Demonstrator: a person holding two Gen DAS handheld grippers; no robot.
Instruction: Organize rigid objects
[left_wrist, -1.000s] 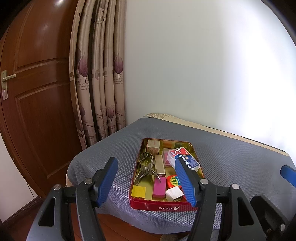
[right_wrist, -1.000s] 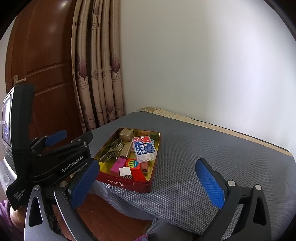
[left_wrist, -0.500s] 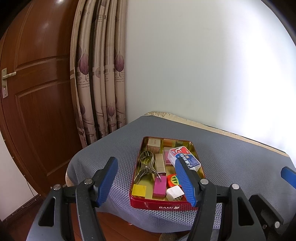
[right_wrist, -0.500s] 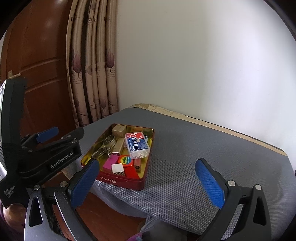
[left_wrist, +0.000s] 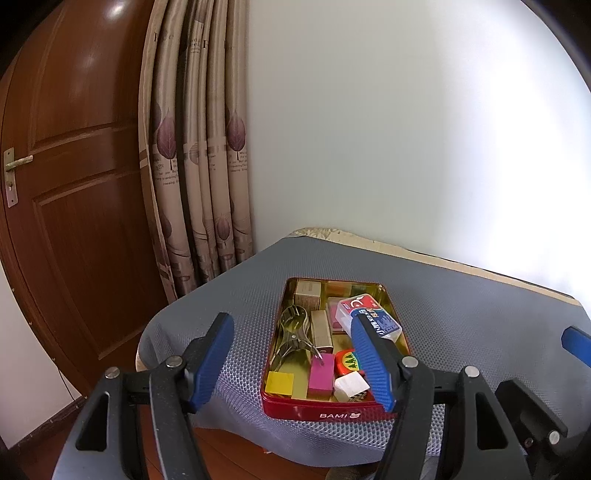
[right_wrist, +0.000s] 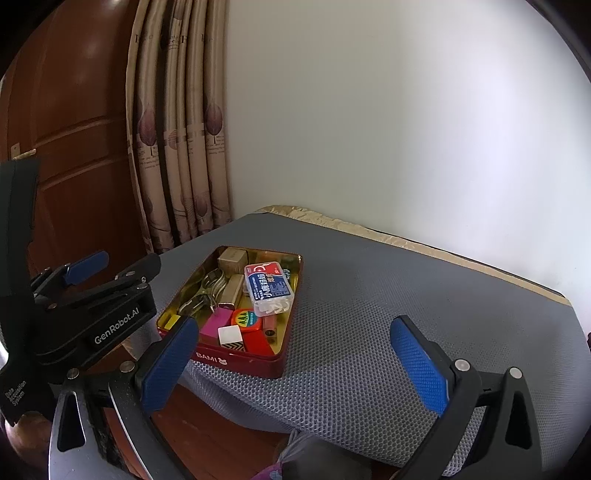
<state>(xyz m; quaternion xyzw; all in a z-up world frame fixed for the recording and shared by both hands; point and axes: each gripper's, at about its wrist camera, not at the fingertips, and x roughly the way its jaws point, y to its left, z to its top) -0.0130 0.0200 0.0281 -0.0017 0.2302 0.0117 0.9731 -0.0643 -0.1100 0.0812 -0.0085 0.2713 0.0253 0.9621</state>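
On honeycomb mat (left_wrist: 461, 314): rectangular tin (left_wrist: 325, 411).

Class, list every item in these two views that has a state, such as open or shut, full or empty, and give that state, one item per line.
Red tin: lid off, crowded with small things.
Plastic box: shut, lying on top of the pile.
Door: shut.
Curtain: bunched together.
Left gripper: opening, nothing between its jaws.
Right gripper: open, empty.

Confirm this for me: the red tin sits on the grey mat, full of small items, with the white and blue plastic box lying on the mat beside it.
Not quite. The white and blue plastic box lies inside the red tin, on top of the other items, not beside it on the grey mat. The right wrist view shows this.
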